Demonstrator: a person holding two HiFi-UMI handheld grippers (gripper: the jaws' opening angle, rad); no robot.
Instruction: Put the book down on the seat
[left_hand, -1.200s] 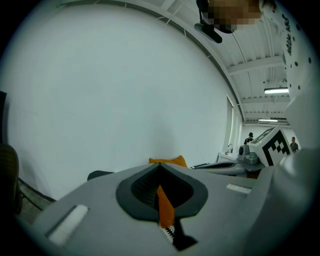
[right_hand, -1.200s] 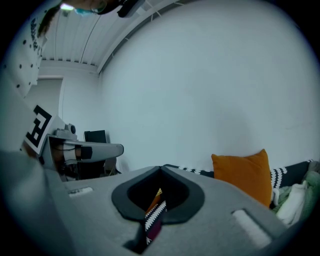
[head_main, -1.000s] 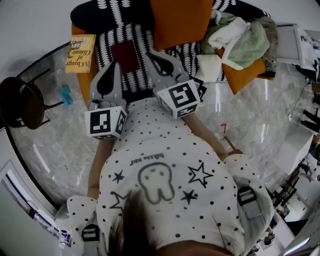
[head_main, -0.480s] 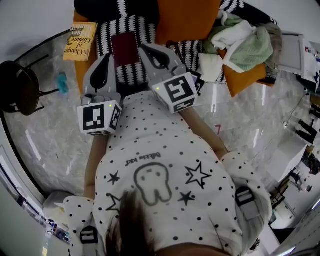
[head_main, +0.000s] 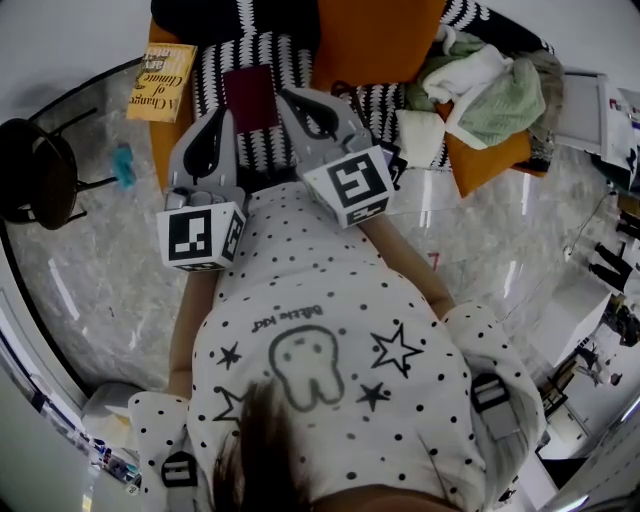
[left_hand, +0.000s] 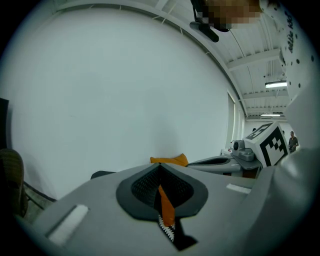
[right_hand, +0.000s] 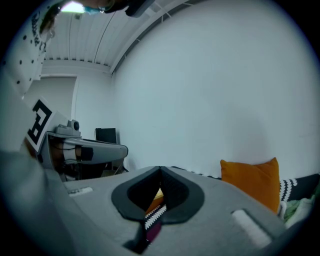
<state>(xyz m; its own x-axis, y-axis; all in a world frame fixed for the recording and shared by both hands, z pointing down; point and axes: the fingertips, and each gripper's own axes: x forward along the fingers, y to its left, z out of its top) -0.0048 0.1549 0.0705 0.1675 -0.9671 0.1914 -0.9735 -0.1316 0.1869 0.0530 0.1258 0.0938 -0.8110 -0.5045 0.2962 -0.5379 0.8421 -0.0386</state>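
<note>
Head view: the orange seat (head_main: 158, 145) carries a striped throw (head_main: 215, 75). The maroon book (head_main: 250, 97) lies flat on it, between the tips of the left gripper (head_main: 226, 112) and right gripper (head_main: 285, 93), both claws pinched together on nothing. A tip snagging the throw could probably drag the book off. Around stand an orange cushion (head_main: 375, 40), heaped cloths (head_main: 490, 85), a black stool (head_main: 30, 185) and a yellow book (head_main: 160, 82); none blocks the way.

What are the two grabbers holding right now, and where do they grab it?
Nothing. The left gripper and the right gripper are both shut with nothing between their jaws. The dark red book lies ungripped on the striped blanket.
</note>
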